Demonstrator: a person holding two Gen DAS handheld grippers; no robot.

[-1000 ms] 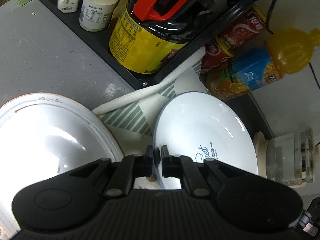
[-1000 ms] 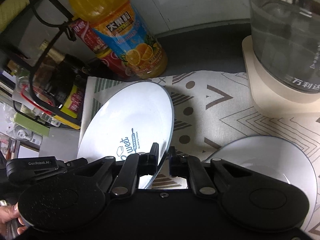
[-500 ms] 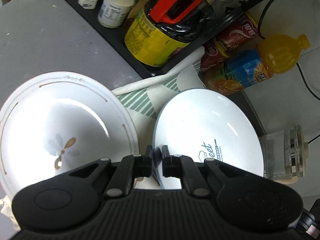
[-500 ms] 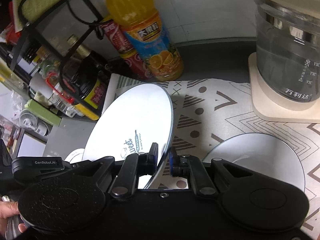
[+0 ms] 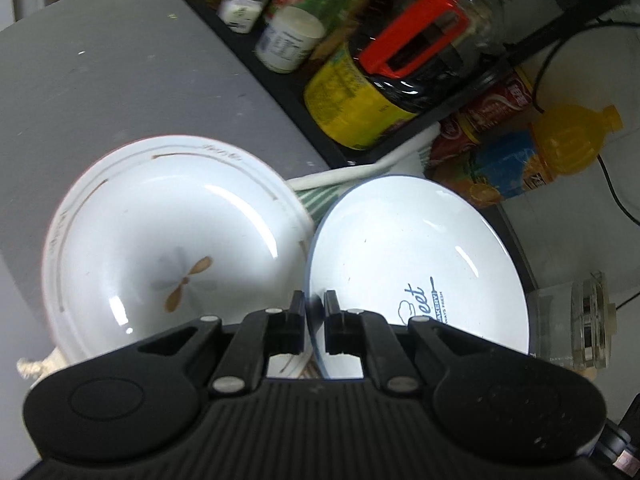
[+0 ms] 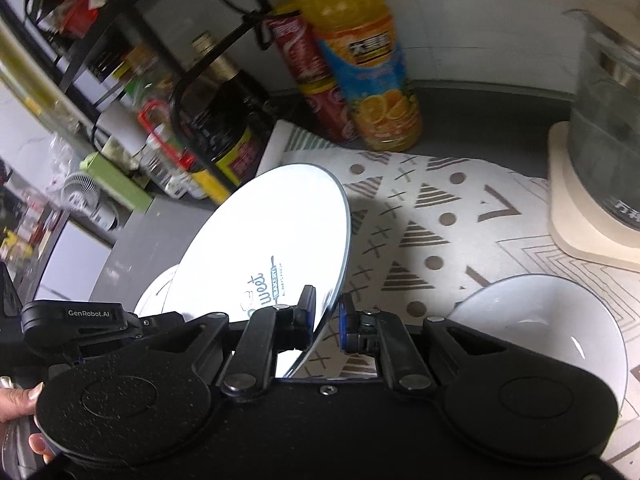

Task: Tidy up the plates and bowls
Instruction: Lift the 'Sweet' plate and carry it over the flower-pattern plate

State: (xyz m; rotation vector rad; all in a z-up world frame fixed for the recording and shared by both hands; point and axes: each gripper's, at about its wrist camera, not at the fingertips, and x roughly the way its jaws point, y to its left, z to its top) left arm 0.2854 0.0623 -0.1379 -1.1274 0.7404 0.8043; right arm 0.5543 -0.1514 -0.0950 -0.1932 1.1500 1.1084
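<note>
A white plate with a blue rim and blue "Sweet" print [image 5: 416,256] is held tilted in the air by both grippers. My left gripper [image 5: 313,312] is shut on its near edge. My right gripper [image 6: 326,310] is shut on the plate's [image 6: 272,236] other edge. A white bowl with a brown leaf print [image 5: 168,248] sits just left of the plate and lower. A second white bowl [image 6: 548,320] rests on the patterned cloth [image 6: 432,232] at the right.
A black rack [image 5: 360,92] holds jars and a soy sauce jug at the back. An orange juice bottle [image 6: 360,64] and a red can [image 6: 308,68] stand by the wall. A glass kettle [image 6: 608,92] on a beige base stands at the right.
Both grippers have lifted the plate and drawn back. The leaf-print bowl has come fully into the left wrist view, and more of the rack and cloth shows.
</note>
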